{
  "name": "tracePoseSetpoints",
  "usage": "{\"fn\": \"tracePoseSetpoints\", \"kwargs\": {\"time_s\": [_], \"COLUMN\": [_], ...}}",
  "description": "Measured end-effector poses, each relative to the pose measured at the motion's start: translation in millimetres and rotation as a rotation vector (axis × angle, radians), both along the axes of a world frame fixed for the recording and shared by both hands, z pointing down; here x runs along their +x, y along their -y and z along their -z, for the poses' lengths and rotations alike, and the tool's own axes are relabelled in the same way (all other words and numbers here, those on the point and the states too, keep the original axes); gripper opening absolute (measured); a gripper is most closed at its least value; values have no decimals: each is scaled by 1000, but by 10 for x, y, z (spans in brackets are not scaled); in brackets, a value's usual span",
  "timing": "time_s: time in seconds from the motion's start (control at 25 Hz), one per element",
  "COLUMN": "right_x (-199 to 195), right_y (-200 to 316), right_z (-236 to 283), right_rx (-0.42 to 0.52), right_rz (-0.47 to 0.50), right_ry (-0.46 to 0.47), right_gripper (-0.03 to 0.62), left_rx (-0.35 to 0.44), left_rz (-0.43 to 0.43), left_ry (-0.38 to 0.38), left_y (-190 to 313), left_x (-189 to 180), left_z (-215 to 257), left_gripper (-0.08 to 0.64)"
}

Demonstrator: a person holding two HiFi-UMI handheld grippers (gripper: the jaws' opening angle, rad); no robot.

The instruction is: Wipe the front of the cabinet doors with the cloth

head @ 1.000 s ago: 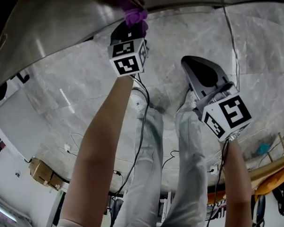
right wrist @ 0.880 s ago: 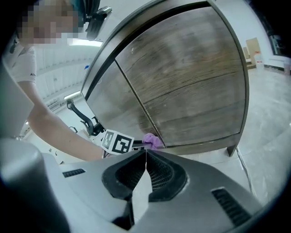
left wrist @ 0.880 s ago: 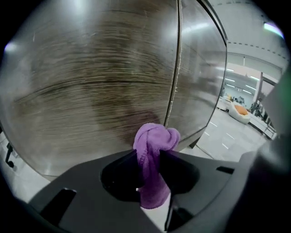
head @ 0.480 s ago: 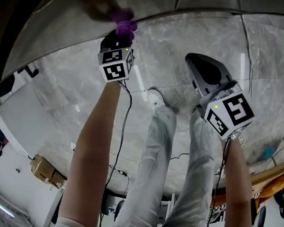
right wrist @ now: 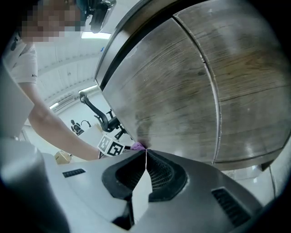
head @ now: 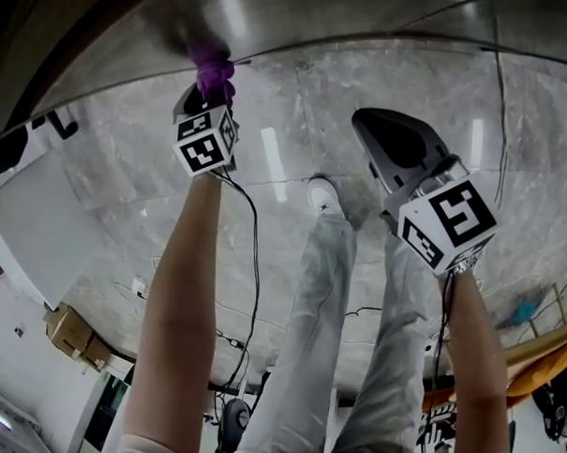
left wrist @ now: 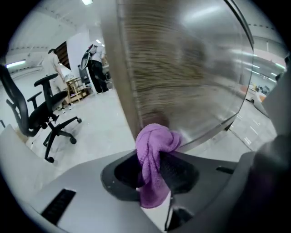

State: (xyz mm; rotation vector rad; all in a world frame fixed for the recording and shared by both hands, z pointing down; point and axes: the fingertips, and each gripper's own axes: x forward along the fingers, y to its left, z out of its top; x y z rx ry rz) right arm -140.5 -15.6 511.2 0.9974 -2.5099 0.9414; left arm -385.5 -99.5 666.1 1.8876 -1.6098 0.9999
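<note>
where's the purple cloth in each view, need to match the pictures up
Head view: purple cloth upper left of centre, at the tip of the left hand-held gripper, by the cabinet door.
Left gripper view: lower centre, clamped in the jaws.
Right gripper view: small purple scrap just left of the right hand-held gripper's shut tips.
Shared landmark: the cabinet door.

Right gripper (right wrist: 146,154), jaws closed tip to tip with nothing between them, pointing at the cabinet doors (right wrist: 173,86). Wood-grain fronts with a dull sheen fill the upper right; a thin vertical seam (right wrist: 214,91) divides the two panels. Just past the jaw tips, a purple cloth (right wrist: 137,145) touches the door, with a marker cube (right wrist: 111,146) beside it at the end of a bare arm (right wrist: 54,129). Office chair (right wrist: 101,113) and box (right wrist: 62,157) behind
</note>
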Motion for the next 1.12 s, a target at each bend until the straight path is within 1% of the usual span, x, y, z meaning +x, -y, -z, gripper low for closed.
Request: {"fn": "tracePoseSetpoints", "kwargs": {"time_s": [0.12,0.2,0.28,0.36,0.44,0.48,0.56,0.64,0.72,0.84,0.92,1.0,1.12], "right_x": [-150,-180,-126,-6,139,219,438,752,1116,1731,2157,2579,3303], "right_y": [84,141,178,193,187,180,175,219,294,318,264,188,74], "right_z": [111,200,305,444,629,728,886,977,1026,1022,973,932,978], "right_rx": [15,22,27,31,41,51,67,71,72,64,59,70,88], "right_rz": [34,36,13,-37,-76,-80,-76,-92,-126,-174,-187,-168,-133], "right_ry": [-2,2,7,22,45,54,56,53,62,83,78,38,-33], "right_gripper": [29,29,29,29,29,29,29,29,29,29,29,29,29], "left_rx": [-1,11,25,50,84,95,110,142,188,257,297,326,360], "left_rz": [29,41,46,18,-5,-1,33,48,6,-103,-155,-178,-160], "left_ry": [14,17,-4,-43,-82,-91,-118,-185,-249,-316,-354,-367,-381], "left_y": [-43,-97,-259,-476,-678,-770,-898,-893,-798,-677,-617,-558,-500], "left_x": [-306,-375,-267,19,373,550,952,1476,2084,3036,3616,4123,4863], "left_z": [122,238,354,515,746,867,1103,1369,1669,2076,2264,2393,2567], "left_gripper": [115,115,115,115,115,115,115,115,115,115,115,115,115]}}
